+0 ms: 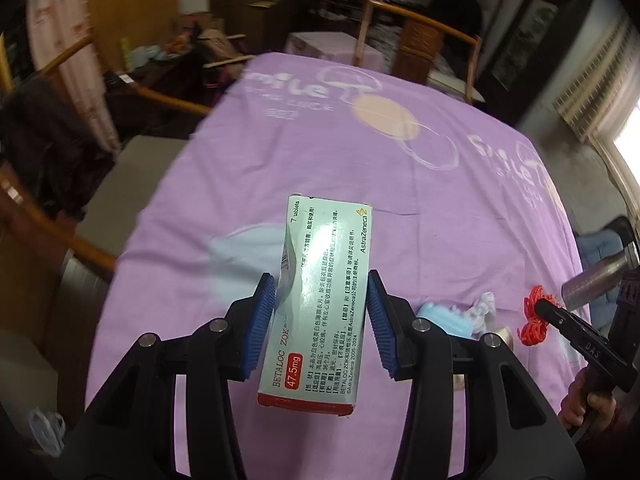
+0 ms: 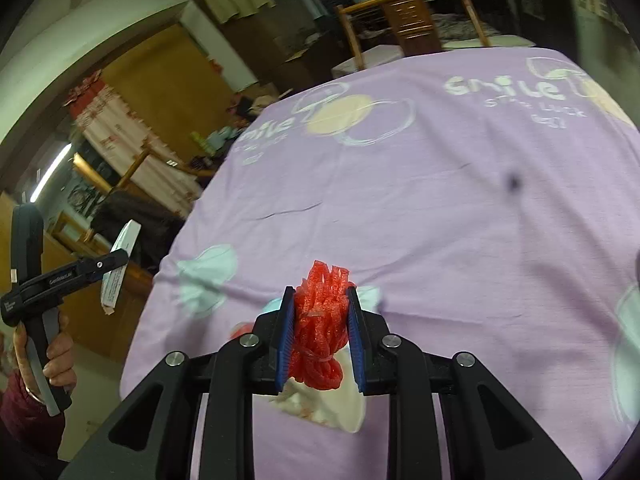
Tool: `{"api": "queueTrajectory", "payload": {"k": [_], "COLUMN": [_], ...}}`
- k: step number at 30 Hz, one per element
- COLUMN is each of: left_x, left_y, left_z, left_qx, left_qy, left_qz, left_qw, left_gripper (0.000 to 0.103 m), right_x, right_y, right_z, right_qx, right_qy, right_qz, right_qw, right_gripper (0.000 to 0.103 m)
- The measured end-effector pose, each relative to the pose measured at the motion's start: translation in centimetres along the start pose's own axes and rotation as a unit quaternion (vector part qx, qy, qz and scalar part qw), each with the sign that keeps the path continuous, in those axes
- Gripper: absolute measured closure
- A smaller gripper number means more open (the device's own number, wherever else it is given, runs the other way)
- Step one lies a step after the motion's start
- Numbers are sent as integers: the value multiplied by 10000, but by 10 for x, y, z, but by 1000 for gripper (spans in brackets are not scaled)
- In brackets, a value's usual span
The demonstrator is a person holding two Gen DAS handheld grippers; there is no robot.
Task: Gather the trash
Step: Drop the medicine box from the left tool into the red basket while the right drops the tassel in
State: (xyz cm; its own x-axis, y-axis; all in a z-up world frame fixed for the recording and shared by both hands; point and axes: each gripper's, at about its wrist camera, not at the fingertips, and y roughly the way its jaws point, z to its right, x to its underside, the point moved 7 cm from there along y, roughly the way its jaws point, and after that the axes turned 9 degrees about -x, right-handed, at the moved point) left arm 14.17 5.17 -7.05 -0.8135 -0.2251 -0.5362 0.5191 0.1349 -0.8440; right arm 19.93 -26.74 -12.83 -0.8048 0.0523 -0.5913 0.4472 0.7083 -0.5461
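Note:
My left gripper (image 1: pixel 322 292) is shut on a pale green medicine box (image 1: pixel 320 296) marked Betaloc ZOK and holds it above the purple tablecloth (image 1: pixel 360 168). My right gripper (image 2: pixel 318 294) is shut on a bundle of red mesh netting (image 2: pixel 320 320), held above the cloth. From the left wrist view the right gripper (image 1: pixel 538 306) with the red netting (image 1: pixel 534 320) is at the right. From the right wrist view the left gripper (image 2: pixel 120 258) with the box (image 2: pixel 120 264) is at the far left, off the table's edge.
A light blue face mask (image 1: pixel 444 318) and crumpled white tissue (image 1: pixel 482 306) lie on the cloth near the right. White crumpled trash (image 2: pixel 332 404) lies under my right gripper. Wooden chairs (image 1: pixel 416 32) stand at the far side and left. A plastic bag (image 1: pixel 46 430) is on the floor.

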Motion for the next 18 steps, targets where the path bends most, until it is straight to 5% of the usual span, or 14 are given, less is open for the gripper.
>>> {"api": "queueTrajectory", "payload": {"k": [12,18], "left_x": [100,167], "left_y": [-76,-102], "left_z": [-183,-286], "left_qx": [-798,-1154], "left_qy": [-1665,-2229], "left_qz": [-16,-88], "left_qw": [9828,9679], "left_gripper": [57,56], "right_x": [24,44], "right_y": [10,42], "right_z": [-94,-194], "right_qx": [-412,-830], "right_qy": [-677,-1026], "right_qz": [-261,-424], "right_qw": [9965,9903], "right_gripper": [78,78]}}
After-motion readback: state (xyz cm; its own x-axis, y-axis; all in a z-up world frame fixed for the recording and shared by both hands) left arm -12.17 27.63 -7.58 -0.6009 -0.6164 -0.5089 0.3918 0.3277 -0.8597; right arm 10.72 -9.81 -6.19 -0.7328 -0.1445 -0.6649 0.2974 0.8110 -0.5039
